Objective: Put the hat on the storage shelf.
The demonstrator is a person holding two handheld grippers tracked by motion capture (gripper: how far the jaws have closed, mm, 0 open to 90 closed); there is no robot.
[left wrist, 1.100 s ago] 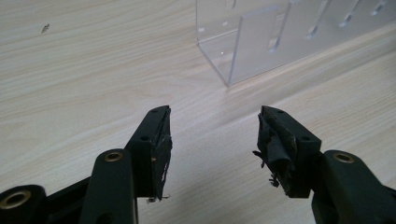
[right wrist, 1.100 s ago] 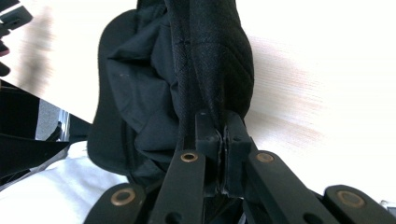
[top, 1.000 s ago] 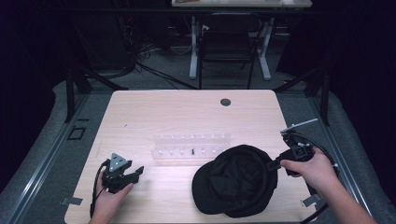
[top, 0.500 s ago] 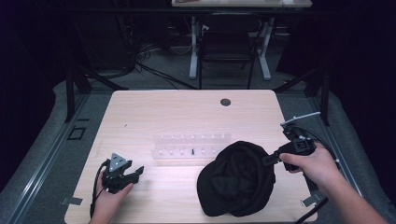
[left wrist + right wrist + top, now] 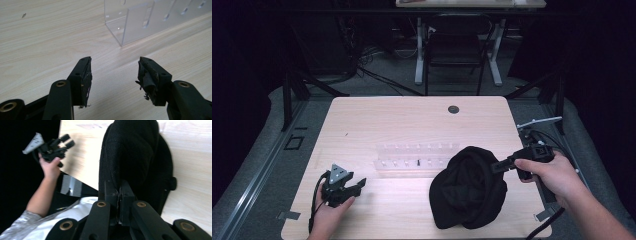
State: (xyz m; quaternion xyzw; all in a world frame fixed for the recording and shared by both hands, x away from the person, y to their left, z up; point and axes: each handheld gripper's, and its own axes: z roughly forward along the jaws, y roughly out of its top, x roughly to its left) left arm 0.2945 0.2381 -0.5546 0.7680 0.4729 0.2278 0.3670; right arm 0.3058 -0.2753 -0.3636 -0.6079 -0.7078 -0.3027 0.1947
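Pale wood-grain table (image 5: 412,120); black knit hat (image 5: 469,187) bunched at its near right, edge pinched in clenched right gripper (image 5: 120,192). Left gripper (image 5: 113,75) gaping, empty, facing ribbed clear plastic rack (image 5: 150,20), up close.

- A clear acrylic rack with a row of slots (image 5: 416,156) lies across the middle of the light wooden table (image 5: 412,120).
- A small round dark grommet hole (image 5: 453,109) sits in the tabletop beyond the rack, toward the far edge.
- A dark chair on white legs (image 5: 455,50) stands on the floor, well beyond the rack.
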